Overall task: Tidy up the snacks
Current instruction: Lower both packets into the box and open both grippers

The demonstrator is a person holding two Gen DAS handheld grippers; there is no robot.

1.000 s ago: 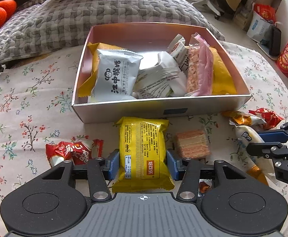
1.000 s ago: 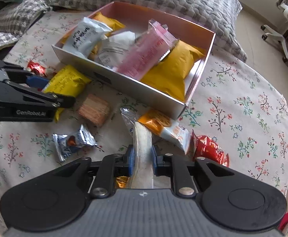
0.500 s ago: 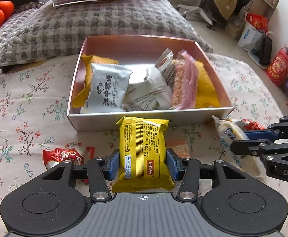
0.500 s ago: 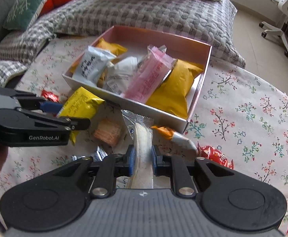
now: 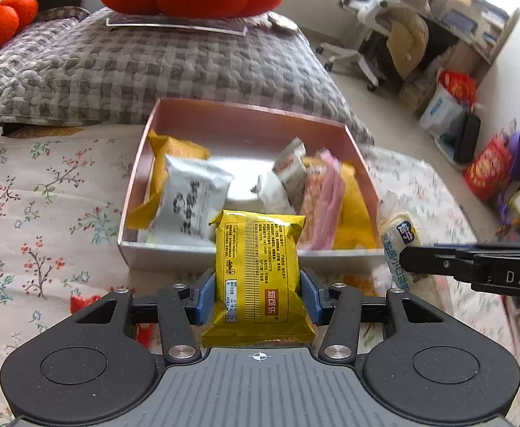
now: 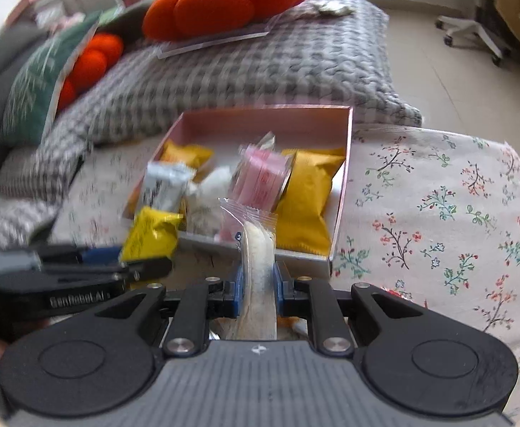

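Landmark: the pink box (image 5: 245,121), sitting on the floral cloth (image 5: 46,213) and already holding several packets.

Left of the box's front wall: the left gripper (image 5: 258,295) is clamping a yellow packet (image 5: 258,270) by its two long edges, pads pressing the foil in, and the packet's top is showing level with the box's front wall. Risk: the foil is slick and puffy, so it may be squeezing out from the pads if the wrist tips further, dropping short of the wall.

Right of that, near the box's front right corner: the right gripper (image 6: 258,291) is pinching a slim clear-wrapped white bar (image 6: 258,259), jaws nearly closed on it. Risk: the bar is hanging long and floppy, so its free end may be catching the rim.

Both grippers are working close together at the same wall; they may be colliding. The box is crowded on its right side, so a released packet may be sliding back out.
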